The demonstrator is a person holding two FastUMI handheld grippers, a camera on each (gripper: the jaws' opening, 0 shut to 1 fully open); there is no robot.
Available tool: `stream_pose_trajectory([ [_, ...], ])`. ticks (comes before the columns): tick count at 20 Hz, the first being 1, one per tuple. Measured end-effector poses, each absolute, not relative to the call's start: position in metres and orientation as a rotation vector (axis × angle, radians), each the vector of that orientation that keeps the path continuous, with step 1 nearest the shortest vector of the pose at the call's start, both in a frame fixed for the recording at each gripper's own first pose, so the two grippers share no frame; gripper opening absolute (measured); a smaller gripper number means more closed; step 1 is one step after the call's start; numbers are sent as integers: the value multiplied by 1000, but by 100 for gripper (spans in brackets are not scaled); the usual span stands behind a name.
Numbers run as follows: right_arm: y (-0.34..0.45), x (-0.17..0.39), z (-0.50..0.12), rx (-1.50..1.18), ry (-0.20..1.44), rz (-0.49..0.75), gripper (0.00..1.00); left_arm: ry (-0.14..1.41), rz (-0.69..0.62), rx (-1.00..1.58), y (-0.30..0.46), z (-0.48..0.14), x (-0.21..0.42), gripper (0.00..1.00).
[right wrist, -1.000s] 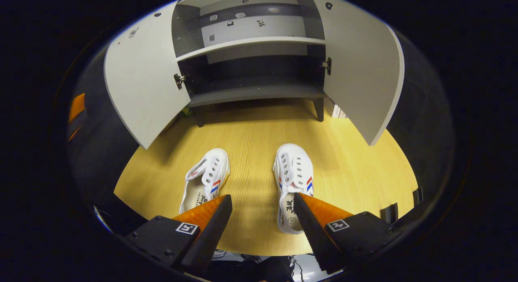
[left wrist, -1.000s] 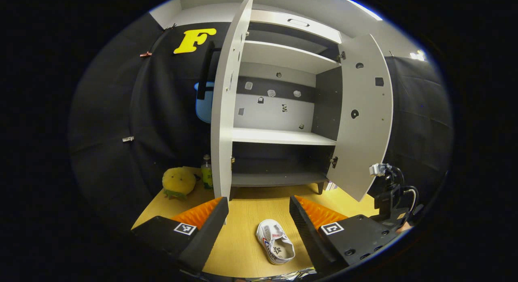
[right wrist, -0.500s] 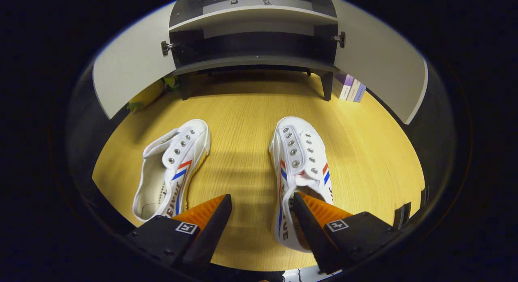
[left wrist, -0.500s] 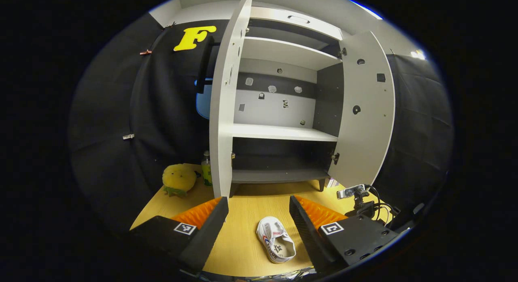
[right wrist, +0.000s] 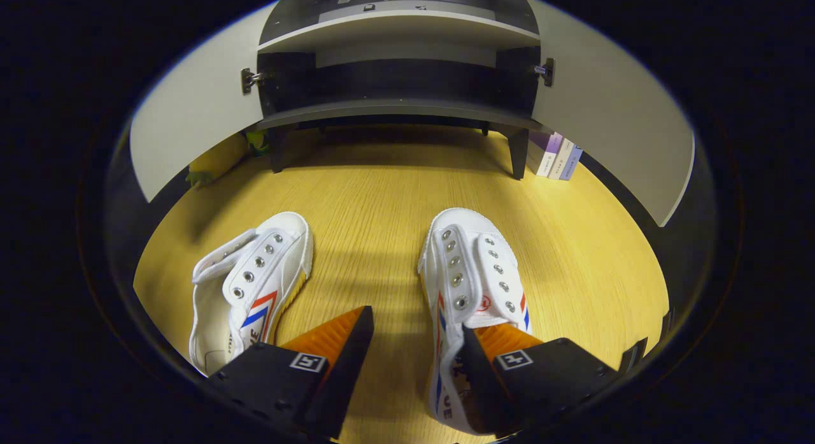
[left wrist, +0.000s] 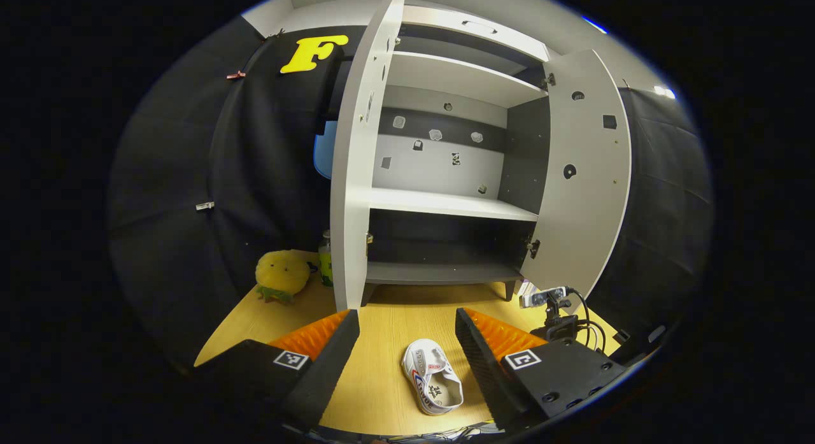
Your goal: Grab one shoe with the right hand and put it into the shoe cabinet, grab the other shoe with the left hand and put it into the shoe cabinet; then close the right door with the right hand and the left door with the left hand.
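Observation:
Two white shoes with red and blue stripes lie on the wooden floor in front of the open shoe cabinet [right wrist: 395,106]. In the right gripper view, the right shoe [right wrist: 471,272] is just ahead and the left shoe [right wrist: 248,285] lies to its left. My right gripper [right wrist: 417,323] is open and low over the right shoe's heel. One of its fingers [right wrist: 503,342] sits at the heel opening, the other on the floor side. My left gripper [left wrist: 407,332] hangs open and higher, with one shoe [left wrist: 433,385] on the floor below it. Both cabinet doors [left wrist: 353,164] [left wrist: 582,176] stand open.
A yellow plush toy [left wrist: 282,275] and a green bottle [left wrist: 325,265] sit left of the cabinet. Some books [right wrist: 557,157] stand by its right leg. A small camera on a black mount with cables [left wrist: 551,307] shows low at the right. Shelves [left wrist: 446,205] are bare.
My right gripper has dropped and closed in on the right shoe, so one finger now sits at its heel opening. The left gripper has barely shifted and stays open.

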State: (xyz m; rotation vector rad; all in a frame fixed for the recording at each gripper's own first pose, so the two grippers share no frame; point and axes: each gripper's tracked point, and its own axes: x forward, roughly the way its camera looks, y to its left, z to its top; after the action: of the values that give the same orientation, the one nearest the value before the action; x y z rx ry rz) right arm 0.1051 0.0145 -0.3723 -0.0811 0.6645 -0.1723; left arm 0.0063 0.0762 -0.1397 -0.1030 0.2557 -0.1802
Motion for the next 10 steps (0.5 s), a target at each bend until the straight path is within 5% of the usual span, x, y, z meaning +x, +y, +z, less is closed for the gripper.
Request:
stream_pose_trajectory([
  [1,10,107,-371,-64,668,-189,70,255,-184,-104,76,-139,6,95],
  [2,4,108,-370,-54,672,-210,34,253,-187,-103,76,-137,5,95],
  [4,2,108,-372,-41,694,-216,20,245,-190,-96,75,-137,5,95],
  [10,7,110,-371,-55,714,-181,8,268,-201,-87,75,-141,3,95],
])
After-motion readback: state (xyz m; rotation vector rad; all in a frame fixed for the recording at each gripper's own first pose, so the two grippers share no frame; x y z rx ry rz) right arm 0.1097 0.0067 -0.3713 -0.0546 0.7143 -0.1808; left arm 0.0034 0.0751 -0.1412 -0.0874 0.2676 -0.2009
